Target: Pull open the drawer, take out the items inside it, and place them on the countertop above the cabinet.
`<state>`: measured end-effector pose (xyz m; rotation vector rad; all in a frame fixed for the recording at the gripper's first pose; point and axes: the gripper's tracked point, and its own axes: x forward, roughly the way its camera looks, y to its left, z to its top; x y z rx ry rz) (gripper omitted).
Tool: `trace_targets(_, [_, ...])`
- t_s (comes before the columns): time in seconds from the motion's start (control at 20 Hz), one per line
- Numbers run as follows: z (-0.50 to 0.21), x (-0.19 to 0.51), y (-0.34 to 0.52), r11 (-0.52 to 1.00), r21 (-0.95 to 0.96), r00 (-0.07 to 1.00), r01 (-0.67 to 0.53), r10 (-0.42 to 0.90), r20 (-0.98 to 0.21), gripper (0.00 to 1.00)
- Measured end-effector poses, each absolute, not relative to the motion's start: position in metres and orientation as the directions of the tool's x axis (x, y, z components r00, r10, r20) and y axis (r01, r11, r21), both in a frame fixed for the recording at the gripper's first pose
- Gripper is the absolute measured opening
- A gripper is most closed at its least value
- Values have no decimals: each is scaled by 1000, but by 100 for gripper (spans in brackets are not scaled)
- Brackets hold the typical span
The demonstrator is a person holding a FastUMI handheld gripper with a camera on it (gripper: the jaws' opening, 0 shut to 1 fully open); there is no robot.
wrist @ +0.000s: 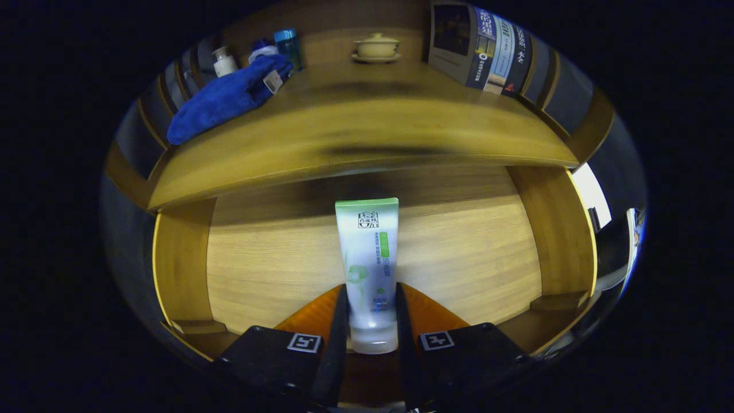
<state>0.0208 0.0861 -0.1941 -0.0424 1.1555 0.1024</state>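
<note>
A white tube with a green end (368,252) stands between my two fingers, and my gripper (370,301) is shut on its lower part near the cap. The tube's green crimped end points away from me. Below and behind it lies the pulled-out drawer (470,258), its wooden floor bare around the tube. Above the drawer runs the wooden countertop (367,129) of the cabinet. I cannot tell whether the tube rests on the drawer floor or is lifted off it.
On the countertop's far left lies a blue cloth (223,97), with small bottles (225,61) behind it. A pale lidded cup on a saucer (376,47) stands at the back middle. Books (487,49) lean at the back right.
</note>
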Motion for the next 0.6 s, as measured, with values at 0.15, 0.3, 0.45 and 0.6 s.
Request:
trace_targets(0.15, [-169,13,90,992,36,417,-120,83,-905,49])
trace_targets(0.3, [-144,8,93,989,42,435,-142,100,-895,49])
trace_targets(0.45, [-111,16,91,988,37,475,-150,105,-874,49])
trace_targets(0.6, [-83,33,89,990,30,509,-139,97,-855,49])
